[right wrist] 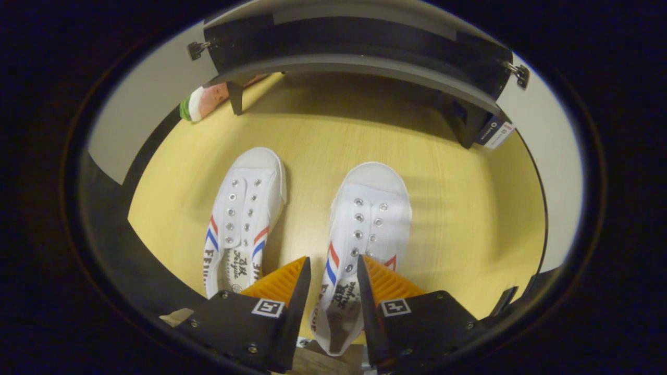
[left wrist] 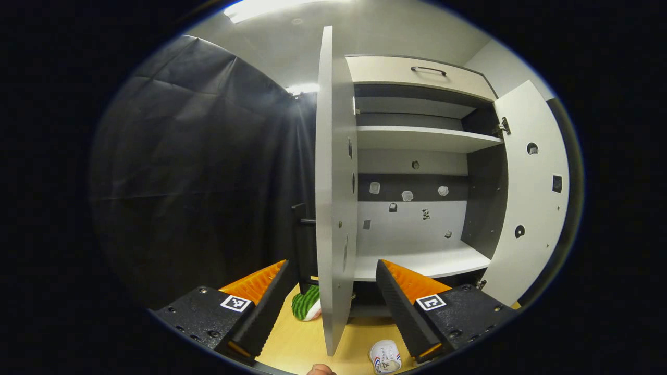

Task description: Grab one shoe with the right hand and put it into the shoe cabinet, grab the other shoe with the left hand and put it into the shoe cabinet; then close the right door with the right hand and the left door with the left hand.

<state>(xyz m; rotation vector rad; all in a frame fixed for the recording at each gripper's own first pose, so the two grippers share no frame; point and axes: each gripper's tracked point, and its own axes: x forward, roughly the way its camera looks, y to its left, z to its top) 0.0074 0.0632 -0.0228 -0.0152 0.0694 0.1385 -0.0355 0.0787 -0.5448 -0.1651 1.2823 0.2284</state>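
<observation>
- Your right tongs point(right wrist: 331, 281) straddle the heel end of the right-hand white canvas shoe with red and blue stripes point(right wrist: 365, 229); whether they are pressing on it I cannot tell.
- Its twin shoe point(right wrist: 245, 208) lies just left on the pale wooden tabletop point(right wrist: 469, 208).
- Squeeze firmly across the heel collar before lifting.
- Your left tongs point(left wrist: 333, 291) hang apart near the open grey shoe cabinet point(left wrist: 417, 138).

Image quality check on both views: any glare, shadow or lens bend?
Left gripper view: ceiling light blows out at the top; the open cabinet door edge bows from fisheye; the black cloth is dim. Right gripper view: even warm light, sharp; the cabinet casts a soft shadow on the floor; the shoes cast faint ones.
</observation>
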